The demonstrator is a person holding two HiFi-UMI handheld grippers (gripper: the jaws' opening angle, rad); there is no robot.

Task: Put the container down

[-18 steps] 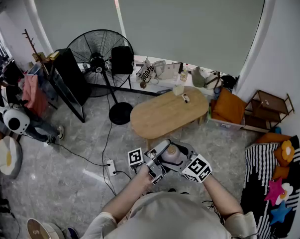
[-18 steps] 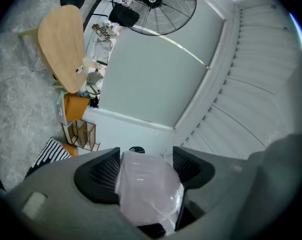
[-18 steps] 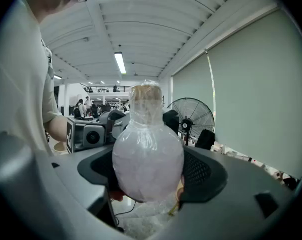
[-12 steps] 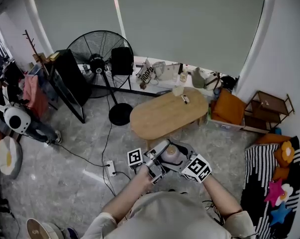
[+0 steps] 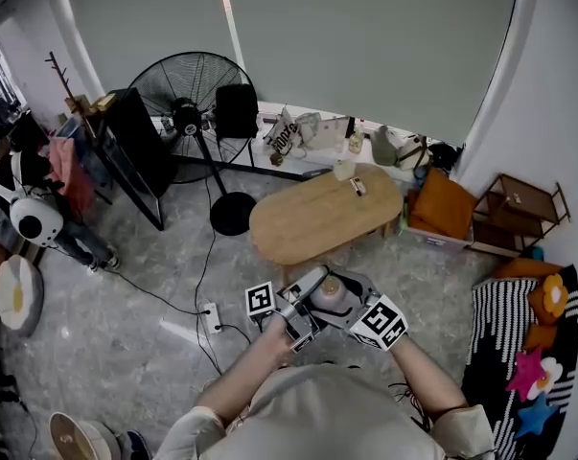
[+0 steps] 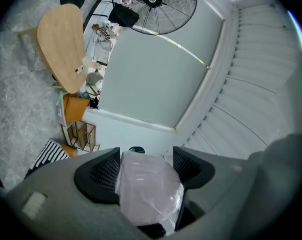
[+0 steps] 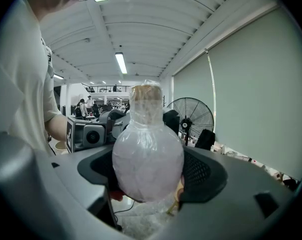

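The container (image 5: 329, 295) is a round, flask-shaped jar with a cork-coloured top, wrapped in clear film. It hangs in the air in front of the person's chest, above the floor and short of the wooden table (image 5: 317, 217). My left gripper (image 5: 304, 300) and right gripper (image 5: 354, 302) face each other, and both hold it. In the left gripper view the container (image 6: 148, 189) fills the gap of the left gripper (image 6: 146, 156). In the right gripper view the container (image 7: 148, 159) sits between the pads of the right gripper (image 7: 153, 166), neck up.
A large standing fan (image 5: 193, 94) and a black speaker stand behind the oval table. A power strip (image 5: 212, 319) and cable lie on the marble floor at left. A striped mat (image 5: 504, 343) and a small wooden shelf (image 5: 519, 209) are at right.
The grippers and the container stay where they were. Only the head view has shifted a little.
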